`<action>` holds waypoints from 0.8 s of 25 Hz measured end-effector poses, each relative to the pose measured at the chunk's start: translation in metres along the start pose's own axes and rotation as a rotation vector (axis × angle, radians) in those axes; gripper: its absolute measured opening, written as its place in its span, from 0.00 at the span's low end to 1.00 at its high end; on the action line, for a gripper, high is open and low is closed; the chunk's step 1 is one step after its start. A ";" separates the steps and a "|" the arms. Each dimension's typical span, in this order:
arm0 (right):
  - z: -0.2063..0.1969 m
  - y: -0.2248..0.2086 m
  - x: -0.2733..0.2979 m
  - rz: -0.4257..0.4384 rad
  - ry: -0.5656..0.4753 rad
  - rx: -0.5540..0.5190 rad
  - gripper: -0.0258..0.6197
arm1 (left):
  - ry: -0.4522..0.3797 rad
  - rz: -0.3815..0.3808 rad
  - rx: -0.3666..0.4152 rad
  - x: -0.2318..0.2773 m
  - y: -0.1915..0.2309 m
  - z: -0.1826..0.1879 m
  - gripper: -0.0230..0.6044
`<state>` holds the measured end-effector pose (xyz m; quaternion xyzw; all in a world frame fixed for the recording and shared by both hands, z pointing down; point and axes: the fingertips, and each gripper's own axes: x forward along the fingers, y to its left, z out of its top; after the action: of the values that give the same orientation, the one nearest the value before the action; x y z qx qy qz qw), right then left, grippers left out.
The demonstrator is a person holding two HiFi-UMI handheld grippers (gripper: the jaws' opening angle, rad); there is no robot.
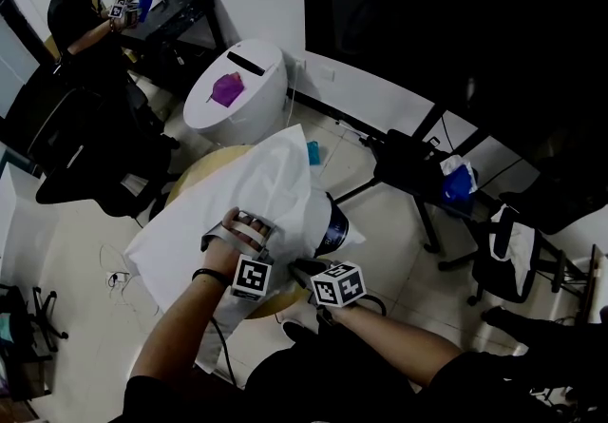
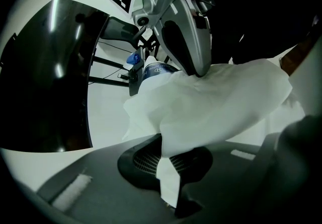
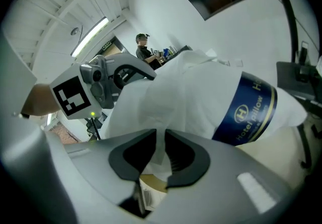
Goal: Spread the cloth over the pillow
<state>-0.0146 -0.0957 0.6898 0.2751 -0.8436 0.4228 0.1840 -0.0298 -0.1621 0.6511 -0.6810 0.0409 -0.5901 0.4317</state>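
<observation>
- Jaws of the left gripper (image 2: 168,167) are clenched on a thin fold of the cloth (image 2: 216,102). Those of the right gripper (image 3: 162,155) stand almost together, with a second fold pinched between the pads.
- Both grippers sit side by side at the near end of the pillow (image 3: 251,112), which rests on a round table (image 1: 195,179). The cloth lies loosely gathered along the pillow, running away from the person.
- The pillow's end with the blue band (image 1: 332,229) lies bare at the right, so coverage is judged incomplete.
- Slip: each grip takes only a narrow pinch of thin fabric. A sharp pull apart could draw the fold out of either pair of jaws, and that side of the cloth would drop in a heap.
- Drag-off: nothing appears to pin the far edge. A pull toward the person, rather than sideways, could slide the whole cloth off the far end and uncover what is already draped.
- Shift: the pillow seems to overhang the table at the band end. Tension carried through the cloth could turn it or tip it off the edge.
- Twist: the grips are very close together, with slack bunched between them. If the two pinches are not on one edge, spreading could leave a diagonal ridge instead of a flat sheet.
- Contact: with the grippers this near, a careless swing could knock one against the other.
</observation>
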 end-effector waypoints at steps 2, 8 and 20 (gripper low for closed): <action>-0.002 -0.001 0.005 0.011 0.017 0.017 0.22 | 0.001 0.003 0.002 0.000 0.001 0.001 0.04; -0.001 -0.006 0.012 -0.039 0.018 -0.015 0.06 | 0.006 0.000 -0.005 0.002 0.000 0.000 0.04; 0.028 -0.010 -0.039 -0.030 -0.091 0.000 0.05 | -0.030 -0.034 -0.221 -0.015 0.008 -0.004 0.22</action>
<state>0.0196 -0.1112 0.6592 0.3065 -0.8470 0.4071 0.1516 -0.0344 -0.1607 0.6341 -0.7336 0.0878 -0.5790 0.3448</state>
